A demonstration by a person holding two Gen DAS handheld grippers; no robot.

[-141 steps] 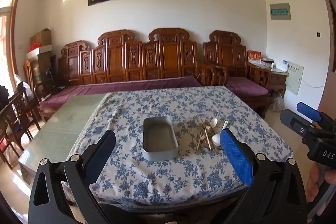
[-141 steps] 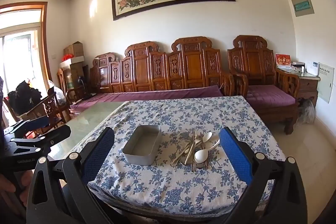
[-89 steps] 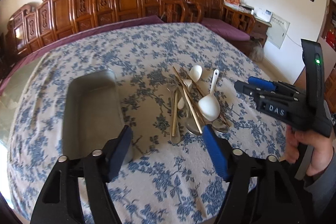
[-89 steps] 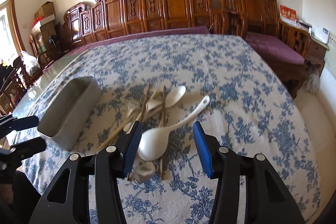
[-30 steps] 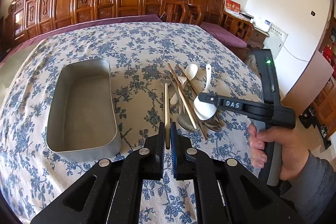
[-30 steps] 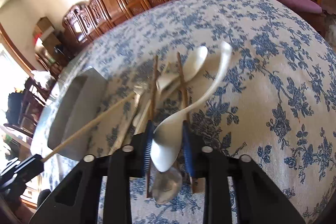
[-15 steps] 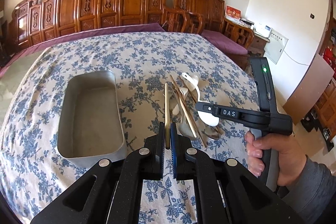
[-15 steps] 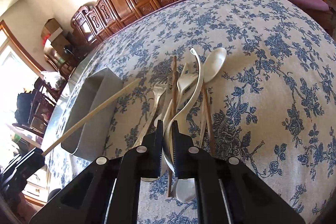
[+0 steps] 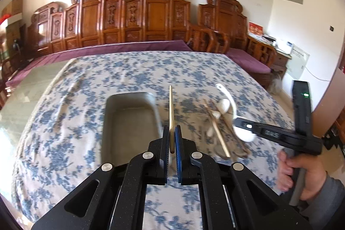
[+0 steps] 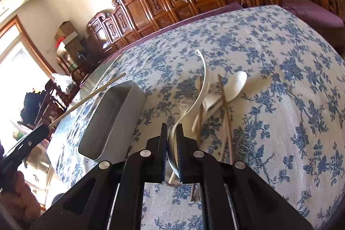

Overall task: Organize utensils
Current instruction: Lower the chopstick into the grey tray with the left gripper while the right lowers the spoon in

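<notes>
My left gripper is shut on a pale wooden chopstick and holds it above the table, just right of the grey metal tray. The chopstick also shows in the right wrist view, over the tray. My right gripper is shut on the bowl of a white ceramic spoon, lifted above the utensil pile. In the left wrist view the spoon hangs over the pile of chopsticks and spoons.
The table carries a blue floral cloth; bare glass tabletop lies at its left. A carved wooden bench with purple cushions stands behind the table. Chairs and boxes stand at the far left.
Both grippers have risen. The left has carried the chopstick left towards the tray; the right has lifted the white spoon off the pile. Both stay shut.
</notes>
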